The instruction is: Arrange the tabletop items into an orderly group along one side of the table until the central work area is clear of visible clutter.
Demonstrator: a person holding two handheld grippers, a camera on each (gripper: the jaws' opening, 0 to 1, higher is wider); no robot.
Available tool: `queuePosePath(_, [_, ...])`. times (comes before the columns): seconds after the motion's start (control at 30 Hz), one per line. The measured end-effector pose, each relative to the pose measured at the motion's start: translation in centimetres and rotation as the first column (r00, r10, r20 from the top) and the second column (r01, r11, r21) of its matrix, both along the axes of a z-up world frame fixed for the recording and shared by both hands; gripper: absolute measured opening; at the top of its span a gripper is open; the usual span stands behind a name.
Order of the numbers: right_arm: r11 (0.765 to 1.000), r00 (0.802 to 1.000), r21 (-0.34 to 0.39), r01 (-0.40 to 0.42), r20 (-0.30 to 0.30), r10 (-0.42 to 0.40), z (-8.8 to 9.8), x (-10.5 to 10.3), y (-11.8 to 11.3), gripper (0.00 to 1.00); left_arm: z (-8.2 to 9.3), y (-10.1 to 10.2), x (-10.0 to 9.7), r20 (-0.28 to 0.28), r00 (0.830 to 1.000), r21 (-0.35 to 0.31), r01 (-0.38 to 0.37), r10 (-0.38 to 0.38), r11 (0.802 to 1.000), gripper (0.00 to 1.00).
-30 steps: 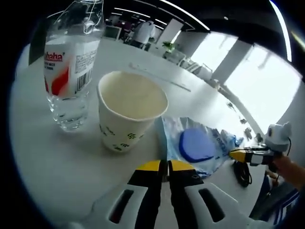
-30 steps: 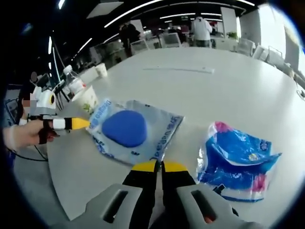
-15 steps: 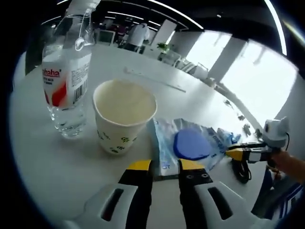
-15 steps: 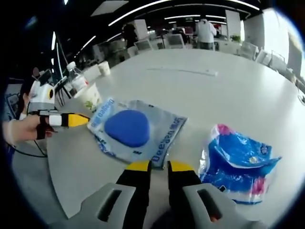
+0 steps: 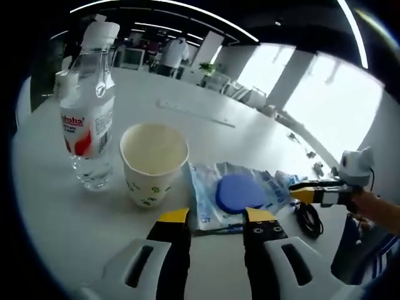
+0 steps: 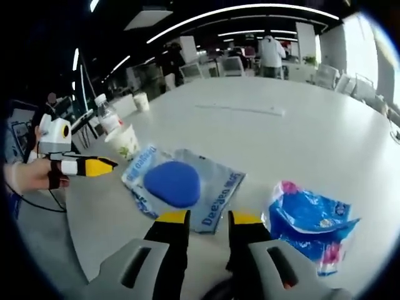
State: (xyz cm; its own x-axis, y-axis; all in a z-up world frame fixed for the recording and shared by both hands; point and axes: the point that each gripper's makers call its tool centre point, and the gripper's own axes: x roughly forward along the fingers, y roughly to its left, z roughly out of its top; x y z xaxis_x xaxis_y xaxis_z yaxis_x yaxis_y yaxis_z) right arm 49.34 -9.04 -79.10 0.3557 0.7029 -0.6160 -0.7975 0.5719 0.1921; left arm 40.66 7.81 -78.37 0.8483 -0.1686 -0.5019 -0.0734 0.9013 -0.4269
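White round table (image 6: 300,131) in an open office with strip lights. Bottle (image 5: 89,128), cup (image 5: 153,162), blue pouch (image 5: 236,194) near edge; blue wrapper (image 6: 309,219) beside. Both grippers (image 5: 215,219) (image 6: 201,219) parted, empty.

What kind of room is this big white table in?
Probably a big open office or workroom. Long ceiling light strips run overhead, desks with office chairs stand behind the white table, and a person stands at the far end.
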Motion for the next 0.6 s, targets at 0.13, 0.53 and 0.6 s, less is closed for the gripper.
queuePosePath(0.13, [1.000,1.000,0.015,0.004,0.009,-0.004,0.6,0.1,-0.1,0.25,0.5,-0.2,0.1,0.018,1.000,0.035,0.023,-0.024,0.999,0.34])
queuePosePath(0.53, [0.997,0.999,0.071,0.039,0.021,-0.041,1.6,0.6,-0.9,0.35,1.5,-0.7,0.3,0.042,0.998,0.075,0.054,-0.057,0.996,0.44])
queuePosePath(0.6, [0.996,0.998,0.079,0.047,0.037,-0.050,1.9,0.8,-1.1,0.36,1.9,-1.0,0.5,0.055,0.996,0.068,0.060,-0.064,0.996,0.45])
